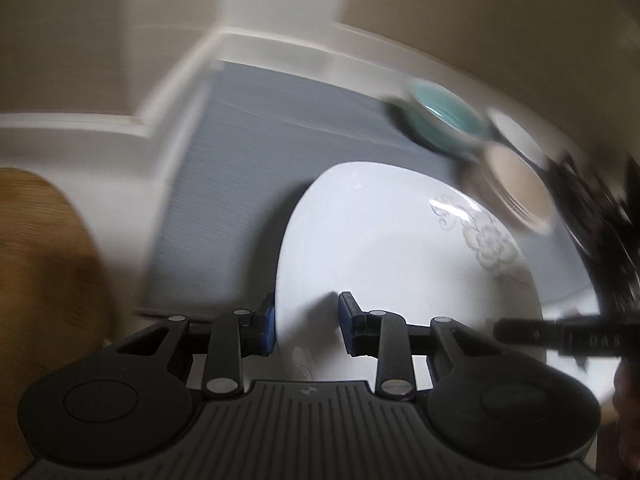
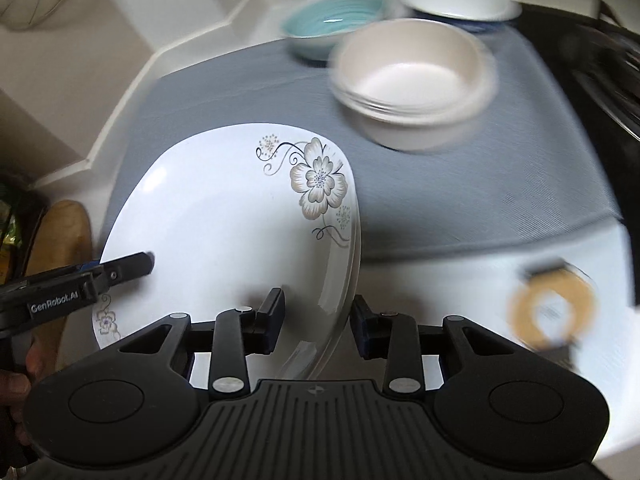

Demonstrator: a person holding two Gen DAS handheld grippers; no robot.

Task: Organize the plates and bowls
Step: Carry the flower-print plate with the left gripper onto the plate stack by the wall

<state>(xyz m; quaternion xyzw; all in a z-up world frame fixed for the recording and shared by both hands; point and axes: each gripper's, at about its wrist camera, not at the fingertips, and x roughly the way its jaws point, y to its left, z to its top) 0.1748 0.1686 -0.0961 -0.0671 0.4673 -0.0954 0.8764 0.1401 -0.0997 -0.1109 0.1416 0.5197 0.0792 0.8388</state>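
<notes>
While both grippers' fingers (image 2: 276,312) clamp the flowered plate (image 2: 224,232), you've bowls (image 2: 412,80) beyond it unstacked.

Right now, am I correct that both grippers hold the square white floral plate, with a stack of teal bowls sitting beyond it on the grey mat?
Not quite: in the right wrist view the stacked bowls are cream-white, and the teal bowl is single. Both the left gripper and right gripper do hold the square white floral plate over the grey mat.
</notes>
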